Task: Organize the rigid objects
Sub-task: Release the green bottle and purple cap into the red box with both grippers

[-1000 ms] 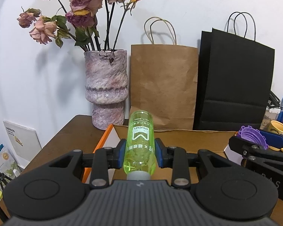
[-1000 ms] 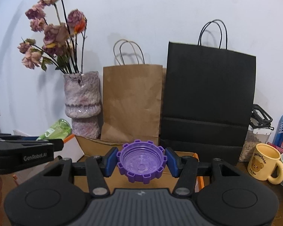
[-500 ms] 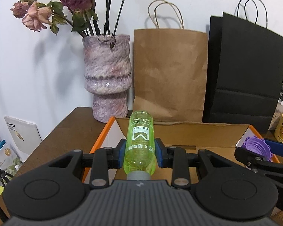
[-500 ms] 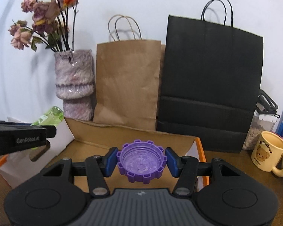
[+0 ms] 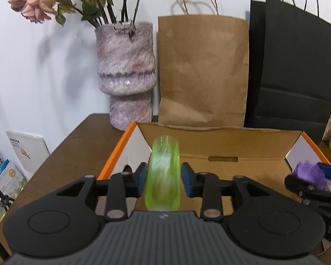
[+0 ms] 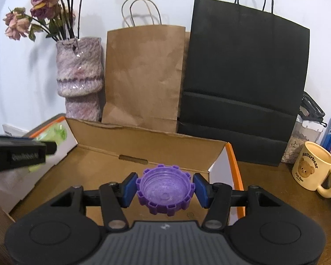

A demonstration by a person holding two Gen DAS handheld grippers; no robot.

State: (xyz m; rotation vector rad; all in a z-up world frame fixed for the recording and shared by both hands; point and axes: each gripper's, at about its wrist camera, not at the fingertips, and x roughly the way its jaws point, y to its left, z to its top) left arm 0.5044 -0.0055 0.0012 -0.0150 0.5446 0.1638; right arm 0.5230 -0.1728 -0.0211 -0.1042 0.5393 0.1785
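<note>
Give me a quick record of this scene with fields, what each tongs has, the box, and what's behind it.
left tongs: green bottle between pads, blurred, over box
right tongs: purple cap between pads, open side up, over box
box: cardboard, open, orange edges
behind box: vase, brown bag, black bag
right of box: bear mug

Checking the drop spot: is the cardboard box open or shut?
Open. The cardboard box has its flaps up, and its bare brown floor shows under the purple cap in the right gripper.

Blurred green bottle (image 5: 163, 172) between tool (image 5: 163, 181) pads
</note>
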